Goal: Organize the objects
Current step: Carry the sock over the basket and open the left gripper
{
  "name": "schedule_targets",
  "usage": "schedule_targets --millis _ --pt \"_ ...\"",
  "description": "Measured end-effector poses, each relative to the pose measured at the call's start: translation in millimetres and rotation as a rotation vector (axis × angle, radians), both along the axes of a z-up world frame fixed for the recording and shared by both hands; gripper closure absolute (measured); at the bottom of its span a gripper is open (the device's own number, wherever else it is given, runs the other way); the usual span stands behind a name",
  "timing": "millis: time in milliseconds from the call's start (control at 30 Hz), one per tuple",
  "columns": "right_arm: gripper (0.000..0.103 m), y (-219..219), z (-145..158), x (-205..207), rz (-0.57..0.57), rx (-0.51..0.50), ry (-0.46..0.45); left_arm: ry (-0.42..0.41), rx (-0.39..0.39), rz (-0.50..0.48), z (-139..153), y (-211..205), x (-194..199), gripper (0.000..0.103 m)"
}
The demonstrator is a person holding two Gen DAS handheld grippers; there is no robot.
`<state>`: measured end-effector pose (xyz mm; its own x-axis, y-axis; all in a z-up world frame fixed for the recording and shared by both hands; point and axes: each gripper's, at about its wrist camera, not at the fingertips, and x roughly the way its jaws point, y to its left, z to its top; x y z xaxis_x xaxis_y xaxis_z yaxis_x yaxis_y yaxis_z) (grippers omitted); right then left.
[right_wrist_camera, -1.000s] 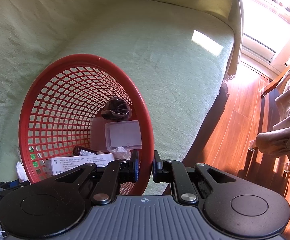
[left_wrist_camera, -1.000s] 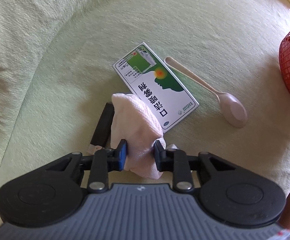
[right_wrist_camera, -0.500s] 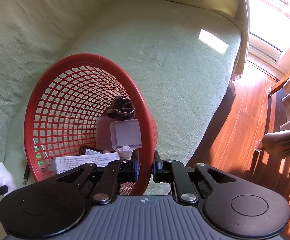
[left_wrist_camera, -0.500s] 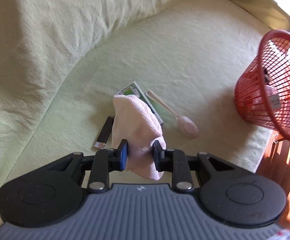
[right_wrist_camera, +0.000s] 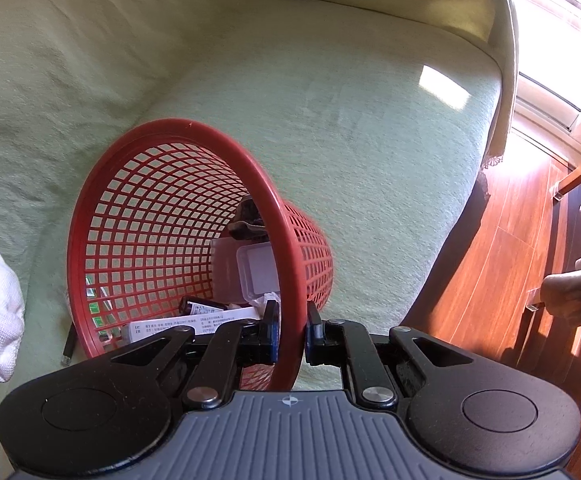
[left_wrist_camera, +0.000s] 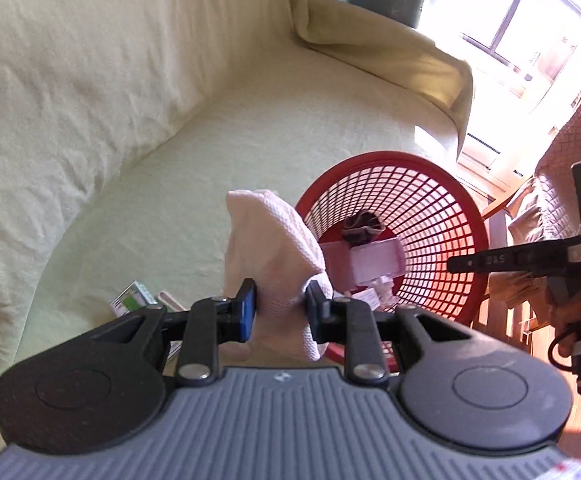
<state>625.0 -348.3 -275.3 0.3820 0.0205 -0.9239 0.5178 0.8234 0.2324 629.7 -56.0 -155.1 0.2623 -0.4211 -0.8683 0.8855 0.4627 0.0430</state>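
Green sofa cover [right_wrist_camera: 330, 120]; left gripper [left_wrist_camera: 280, 310] clamps cloth [left_wrist_camera: 274, 240], right gripper [right_wrist_camera: 292, 336] basket rim [right_wrist_camera: 286, 240].

We see a red lattice basket [right_wrist_camera: 178, 216] on a pale green, finely textured sofa cover [right_wrist_camera: 330, 100]. The bunched cloth [left_wrist_camera: 274, 248] is pale pink with a small waffle weave, though it looks white in the right wrist view. Beside it lies a green-and-white box [left_wrist_camera: 132, 300]. Our grippers are black with ribbed grey bodies and blue pads, and the floor [right_wrist_camera: 502, 264] is reddish-brown wood plank
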Motion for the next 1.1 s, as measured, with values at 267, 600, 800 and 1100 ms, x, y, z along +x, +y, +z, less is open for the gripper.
schedule_targets --millis 267,600,800,1100 --pt "0.096 -7.8 -2.4 1.8 -0.023 0.025 -0.008 0.044 0.008 -0.078 -18.0 -35.4 -27.3 0.081" --pt "0.096 -6.1 -0.4 -2.2 -0.026 0.036 -0.014 0.071 0.026 -0.089 -35.4 -61.2 -34.7 0.081" --pt "0.096 -7.2 0.1 -2.6 -0.025 0.041 -0.018 0.066 0.037 -0.092 -39.5 -71.8 -37.3 0.07" --pt "0.095 -7.1 -0.2 -1.8 -0.021 0.04 -0.018 0.05 0.054 -0.072 -43.2 -77.8 -33.9 0.052"
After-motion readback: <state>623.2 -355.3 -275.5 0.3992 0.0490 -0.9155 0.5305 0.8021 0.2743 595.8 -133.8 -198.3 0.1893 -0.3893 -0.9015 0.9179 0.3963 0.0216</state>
